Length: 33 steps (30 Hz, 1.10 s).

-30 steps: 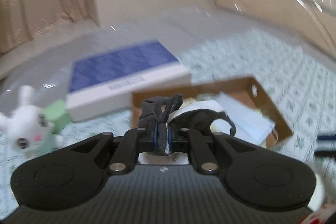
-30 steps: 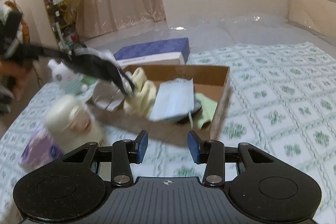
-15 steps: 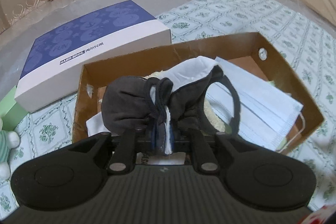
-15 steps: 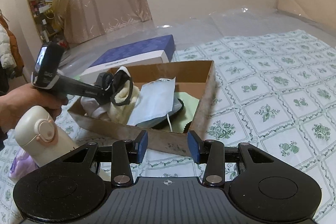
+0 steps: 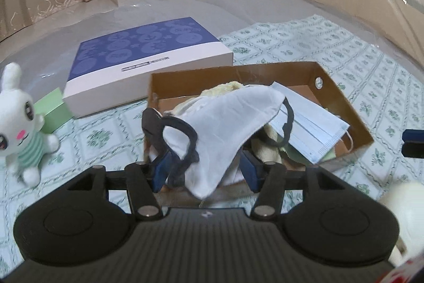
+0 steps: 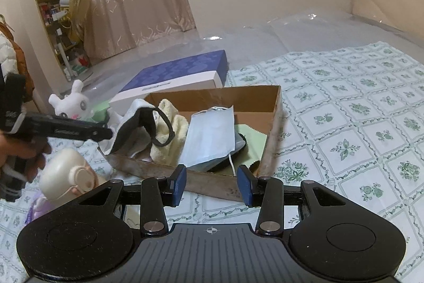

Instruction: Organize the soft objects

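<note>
In the left wrist view the left gripper (image 5: 202, 170) stands with its blue pads spread wide, and the black-and-white cloth face mask (image 5: 225, 121) drapes loosely between and over them at the centre of the frame, no longer pinched, its black ear loop (image 5: 182, 134) hanging by the left pad. The mask lies half over the near-left corner of the shallow brown cardboard box (image 5: 341, 100), on top of a pale yellow fluffy towel (image 5: 228, 86), with a light blue pleated surgical mask (image 5: 312, 126) to its right. The right wrist view shows the same mask (image 6: 135, 123) hanging across the box wall at centre left, so part of it seems to sit outside. To finish the release well, the left gripper should probably back straight out and slightly up, pads kept wide, so the loop does not snag a finger and drag the mask off the edge; a small nudge inward may then be needed. The right gripper (image 6: 211, 186) hovers at the bottom of its frame, wide apart and holding nothing, just in front of the box's near wall. The white plush bunny (image 5: 18, 121) at the left edge sits outside the box beside a blue-lidded white flat box (image 5: 143, 62), likely a next soft thing to collect.
</note>
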{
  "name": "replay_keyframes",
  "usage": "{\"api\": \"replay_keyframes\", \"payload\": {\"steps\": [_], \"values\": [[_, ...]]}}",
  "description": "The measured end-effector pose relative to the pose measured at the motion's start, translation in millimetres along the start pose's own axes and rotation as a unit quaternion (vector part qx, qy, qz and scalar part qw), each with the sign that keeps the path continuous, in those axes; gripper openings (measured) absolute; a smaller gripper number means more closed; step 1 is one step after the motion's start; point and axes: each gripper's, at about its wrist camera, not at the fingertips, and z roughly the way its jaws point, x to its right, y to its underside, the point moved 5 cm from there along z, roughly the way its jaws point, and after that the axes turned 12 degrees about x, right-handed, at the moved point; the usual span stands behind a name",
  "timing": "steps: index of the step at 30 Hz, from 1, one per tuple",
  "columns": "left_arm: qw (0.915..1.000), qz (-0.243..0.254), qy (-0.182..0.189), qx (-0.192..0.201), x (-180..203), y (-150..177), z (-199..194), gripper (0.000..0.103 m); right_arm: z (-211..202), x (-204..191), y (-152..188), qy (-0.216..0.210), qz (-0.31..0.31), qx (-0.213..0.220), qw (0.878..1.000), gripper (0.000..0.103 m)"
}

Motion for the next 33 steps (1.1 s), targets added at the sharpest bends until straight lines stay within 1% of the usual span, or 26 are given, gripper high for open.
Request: {"api": "replay_keyframes", "payload": {"steps": [4,7,9,13,14,15,17,19,21,24,27,31,33], "values": [[0.9998,-0.015,-0.005,0.014,-6,7,-29,0.056,-10,-4,-2,0.003,0.0,0.004,1.0,0.043],[0.999,-0.033,-0.018,0.026,-9,15,-53,0.061,-19,-6,-3,0.006,0.003,0.006,1.0,0.043],[0.9981,-0.045,-0.026,0.031,-11,23,-70,0.065,-25,-7,-2,0.008,0.004,0.006,1.0,0.044],[0.9965,-0.056,-0.051,0.035,-5,45,-106,0.071,-41,-11,4,0.013,0.007,0.004,1.0,0.044],[0.9961,-0.058,-0.056,0.036,-4,51,-115,0.073,-46,-12,5,0.013,0.007,0.003,1.0,0.045],[0.9955,-0.061,-0.062,0.038,-1,56,-125,0.077,-51,-13,7,0.014,0.007,0.002,1.0,0.045],[0.9942,-0.064,-0.073,0.046,5,66,-144,0.083,-62,-16,11,0.017,0.008,0.001,1.0,0.049],[0.9927,-0.067,-0.082,0.057,13,74,-163,0.086,-72,-18,16,0.019,0.01,-0.001,1.0,0.058],[0.9905,-0.076,-0.091,0.069,21,83,-183,0.092,-85,-23,22,0.021,0.009,-0.004,1.0,0.065],[0.987,-0.094,-0.102,0.082,35,97,-210,0.096,-103,-31,30,0.021,0.002,-0.007,1.0,0.072],[0.9839,-0.106,-0.113,0.089,49,112,-233,0.1,-122,-42,38,0.02,-0.007,-0.009,1.0,0.076],[0.9785,-0.139,-0.12,0.093,67,130,-262,0.101,-145,-55,48,0.017,-0.019,-0.014,1.0,0.079],[0.9768,-0.148,-0.125,0.091,77,137,-275,0.102,-156,-61,53,0.019,-0.024,-0.015,0.999,0.08]]}}
